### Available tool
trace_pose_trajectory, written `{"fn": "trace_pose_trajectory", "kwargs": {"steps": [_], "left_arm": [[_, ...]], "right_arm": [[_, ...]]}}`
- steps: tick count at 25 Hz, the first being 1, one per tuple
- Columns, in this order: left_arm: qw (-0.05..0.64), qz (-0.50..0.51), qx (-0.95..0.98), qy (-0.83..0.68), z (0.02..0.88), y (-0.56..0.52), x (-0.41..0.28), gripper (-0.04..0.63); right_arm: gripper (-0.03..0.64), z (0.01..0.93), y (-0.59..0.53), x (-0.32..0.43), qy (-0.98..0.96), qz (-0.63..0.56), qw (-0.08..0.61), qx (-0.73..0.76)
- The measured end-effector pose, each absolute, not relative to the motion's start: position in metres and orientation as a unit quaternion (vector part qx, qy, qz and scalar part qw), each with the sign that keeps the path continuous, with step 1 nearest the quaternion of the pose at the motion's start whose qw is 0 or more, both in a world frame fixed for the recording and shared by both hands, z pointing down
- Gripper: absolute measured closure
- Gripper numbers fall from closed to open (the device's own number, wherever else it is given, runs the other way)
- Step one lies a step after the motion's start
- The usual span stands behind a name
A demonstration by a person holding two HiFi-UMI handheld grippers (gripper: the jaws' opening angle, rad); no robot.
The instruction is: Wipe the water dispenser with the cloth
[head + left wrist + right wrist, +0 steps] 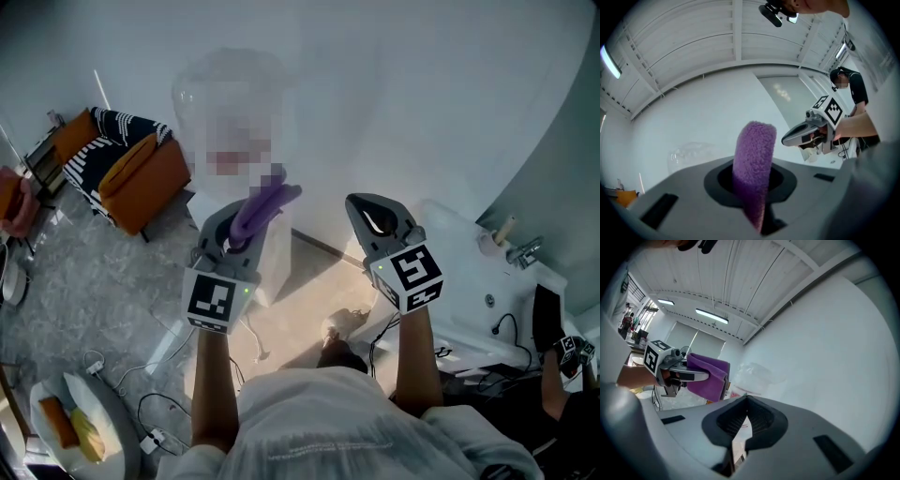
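A purple cloth (265, 208) sticks up from my left gripper (255, 217), which is shut on it and held up in front of the water dispenser (274, 267). The dispenser is white, with a clear bottle (228, 94) on top. In the left gripper view the cloth (752, 164) stands folded between the jaws, with the bottle (691, 157) faint behind it against the white wall. My right gripper (373, 217) is raised to the right of the left one, shut and empty. The right gripper view shows the cloth (708, 378) and the bottle (752, 376).
An orange armchair (127, 173) with a striped cushion stands at the left. A white sink unit (473, 272) is at the right, and a person (562, 361) stands beside it. Cables (150, 412) and a plate with food (70, 422) lie on the floor at the lower left.
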State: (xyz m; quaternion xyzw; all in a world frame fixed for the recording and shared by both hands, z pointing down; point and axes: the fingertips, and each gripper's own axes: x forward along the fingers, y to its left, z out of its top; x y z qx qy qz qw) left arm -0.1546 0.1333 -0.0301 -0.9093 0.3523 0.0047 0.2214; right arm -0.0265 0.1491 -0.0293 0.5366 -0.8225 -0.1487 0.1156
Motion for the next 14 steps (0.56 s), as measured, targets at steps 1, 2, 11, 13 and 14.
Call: {"fn": "trace_pose_trajectory", "kwargs": {"steps": [1, 2, 11, 13, 14], "left_arm": [[0.22, 0.003, -0.91, 0.352, -0.029, 0.133, -0.155, 0.54], [0.218, 0.002, -0.91, 0.353, -0.028, 0.133, -0.155, 0.54], [0.2, -0.011, -0.913, 0.355, -0.013, 0.129, -0.157, 0.54], [0.196, -0.011, -0.914, 0.354, -0.01, 0.129, -0.158, 0.54], [0.194, -0.012, -0.915, 0.354, -0.009, 0.129, -0.158, 0.54]], "right_arm": [[0.601, -0.031, 0.15, -0.028, -0.824, -0.151, 0.116, 0.534], [0.601, -0.032, 0.15, -0.029, -0.825, -0.153, 0.116, 0.532], [0.601, -0.021, 0.149, -0.032, -0.828, -0.146, 0.127, 0.527], [0.601, -0.018, 0.148, -0.032, -0.828, -0.144, 0.129, 0.527], [0.601, -0.017, 0.148, -0.032, -0.828, -0.143, 0.13, 0.527]]}}
